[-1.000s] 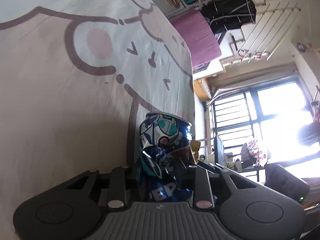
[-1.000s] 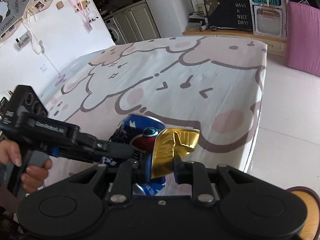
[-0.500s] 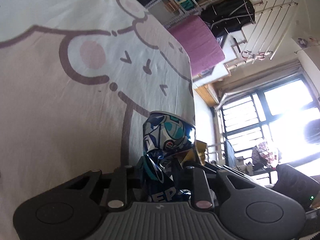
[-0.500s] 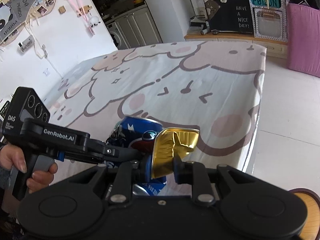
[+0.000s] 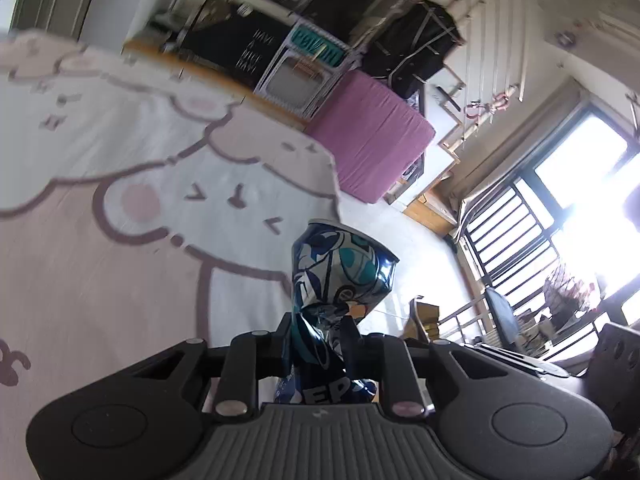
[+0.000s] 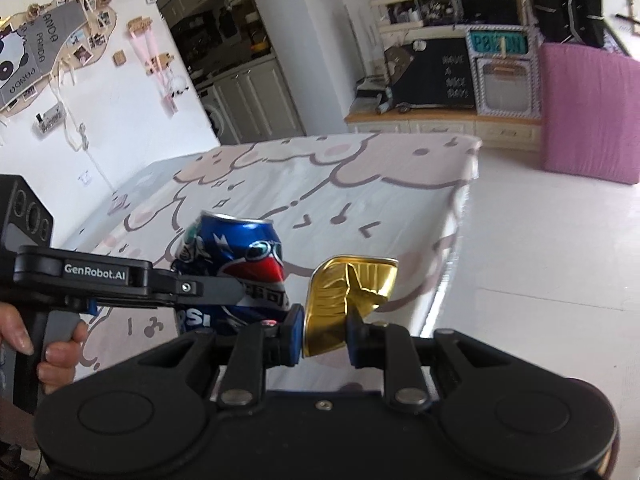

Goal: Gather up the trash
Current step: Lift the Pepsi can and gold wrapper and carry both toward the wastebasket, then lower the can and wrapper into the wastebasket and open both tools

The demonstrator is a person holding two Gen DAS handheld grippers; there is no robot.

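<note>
- The left gripper (image 5: 320,344) has its jaws closing on a crushed blue Pepsi can (image 5: 340,276), pinched at its crumpled waist; the can's long axis runs forward and up from the jaws, rim end farthest out.
- The right gripper (image 6: 324,336) has narrow jaws clamped on a flattened gold can (image 6: 348,304), which fans upward from them.
- Only the right wrist view shows the person's hand (image 6: 48,356) on the left handle, and both cans side by side.
- Beyond the jaws lies the cartoon-print bedsheet (image 6: 360,184); farther off, a pink cushion (image 5: 372,140).
</note>
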